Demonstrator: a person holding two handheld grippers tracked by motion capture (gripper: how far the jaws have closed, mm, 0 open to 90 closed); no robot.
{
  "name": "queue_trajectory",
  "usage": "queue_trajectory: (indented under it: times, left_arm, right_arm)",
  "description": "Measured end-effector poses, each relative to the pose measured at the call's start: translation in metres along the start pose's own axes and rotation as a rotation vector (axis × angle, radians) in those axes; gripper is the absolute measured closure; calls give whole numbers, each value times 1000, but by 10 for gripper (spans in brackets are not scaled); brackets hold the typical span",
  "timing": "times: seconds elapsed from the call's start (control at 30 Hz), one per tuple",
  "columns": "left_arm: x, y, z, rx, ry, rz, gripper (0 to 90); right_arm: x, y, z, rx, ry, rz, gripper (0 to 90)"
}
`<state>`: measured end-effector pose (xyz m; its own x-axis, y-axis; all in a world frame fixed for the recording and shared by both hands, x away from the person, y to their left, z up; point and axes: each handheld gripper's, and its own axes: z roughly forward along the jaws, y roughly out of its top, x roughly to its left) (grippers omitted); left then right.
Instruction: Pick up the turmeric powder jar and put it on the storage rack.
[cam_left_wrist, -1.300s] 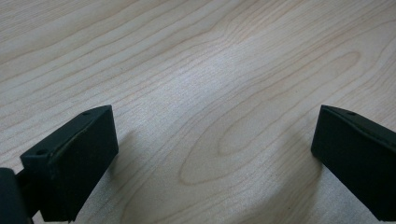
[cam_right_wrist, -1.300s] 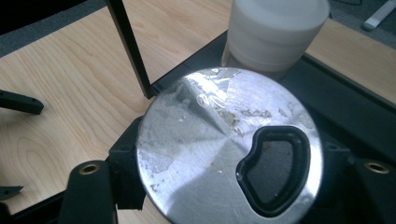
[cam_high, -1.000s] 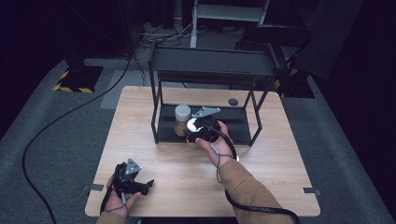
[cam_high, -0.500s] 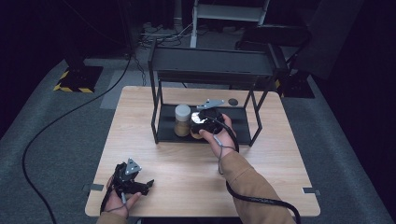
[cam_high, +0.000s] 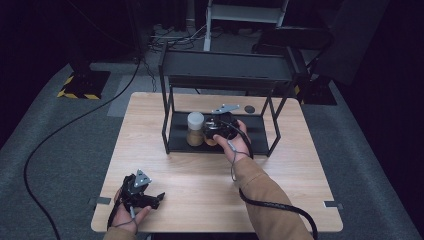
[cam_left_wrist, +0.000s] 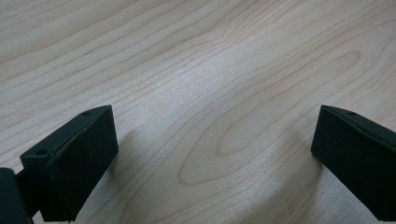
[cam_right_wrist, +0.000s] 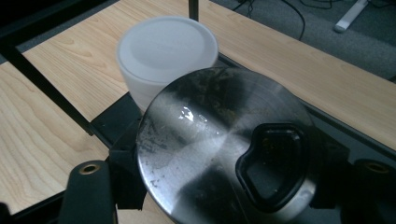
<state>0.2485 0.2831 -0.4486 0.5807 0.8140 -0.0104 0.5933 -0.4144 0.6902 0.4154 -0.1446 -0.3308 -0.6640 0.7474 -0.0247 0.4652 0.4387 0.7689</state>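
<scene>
On the wooden table (cam_high: 210, 192) stands a black metal rack (cam_high: 225, 70), toward twelve o'clock. On its lower shelf sits a jar with a white lid (cam_high: 195, 120) and brown contents. Just beside it, at its three o'clock, the right gripper (cam_high: 216, 131) reaches in under the upper shelf, the right hand (cam_high: 235, 142) behind it. The right gripper view looks down on a round, scuffed metal lid (cam_right_wrist: 224, 144) with a dark shaped opening — the two jaws stand on either side of it, pressed to its edge, clenched on it. The white-lidded jar sits at its eleven o'clock, close by.

The left gripper (cam_high: 147, 199) lies low at the table's seven o'clock corner, held by the left hand (cam_high: 127, 212) — its jaws are spread wide over bare wood, grasping nothing.
</scene>
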Motion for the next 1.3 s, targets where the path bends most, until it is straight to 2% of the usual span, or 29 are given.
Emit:
queue_trajectory:
  times: [0.3, 0.67, 1.3]
  left_arm:
    - [0, 0, 0, 1, -1, -1, 4]
    - [0, 0, 0, 0, -2, -1, 5]
    - [0, 0, 0, 0, -2, 0, 4]
  right_arm:
    - [-3, -1, 17, 39, -27, 3, 321]
    - [-11, -7, 29, 53, -38, 51, 321]
    - [-17, -15, 38, 87, -51, 77, 319]
